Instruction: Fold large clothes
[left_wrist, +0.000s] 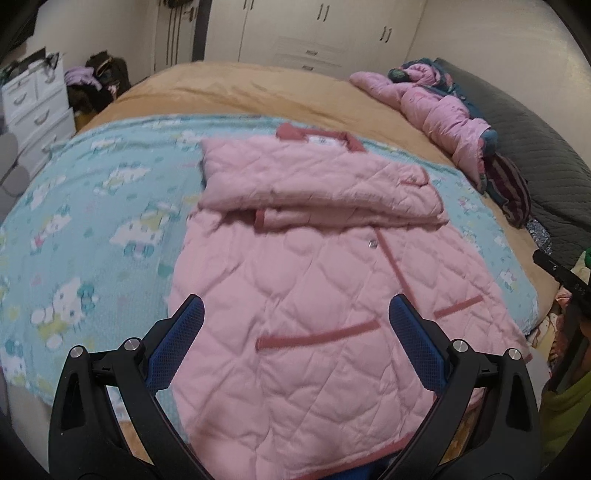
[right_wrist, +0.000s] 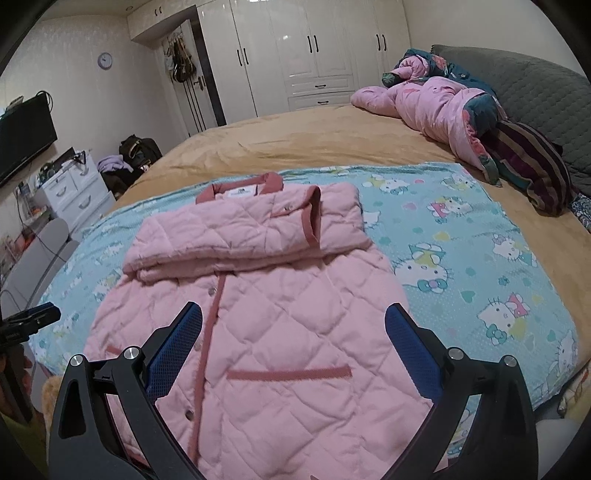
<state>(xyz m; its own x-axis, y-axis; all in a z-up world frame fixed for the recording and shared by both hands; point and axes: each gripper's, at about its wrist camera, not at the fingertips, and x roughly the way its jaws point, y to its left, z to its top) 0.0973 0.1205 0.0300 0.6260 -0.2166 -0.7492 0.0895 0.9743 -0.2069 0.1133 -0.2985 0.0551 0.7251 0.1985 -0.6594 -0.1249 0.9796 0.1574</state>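
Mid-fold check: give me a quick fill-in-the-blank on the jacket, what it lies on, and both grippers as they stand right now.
1. The pink quilted jacket has its sleeves folded across the ____.
2. The jacket lies on a light blue blanket printed with ____ figures.
3. The left gripper and right gripper are both ____, holding nothing.
4. The jacket's collar points ____ from both grippers.

Missing words: chest; Hello Kitty; open; away

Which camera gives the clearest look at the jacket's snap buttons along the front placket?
The right wrist view: the pink quilted jacket shows its placket running down with several snaps visible. The left wrist view shows the placket at an angle, with one snap clearly visible.
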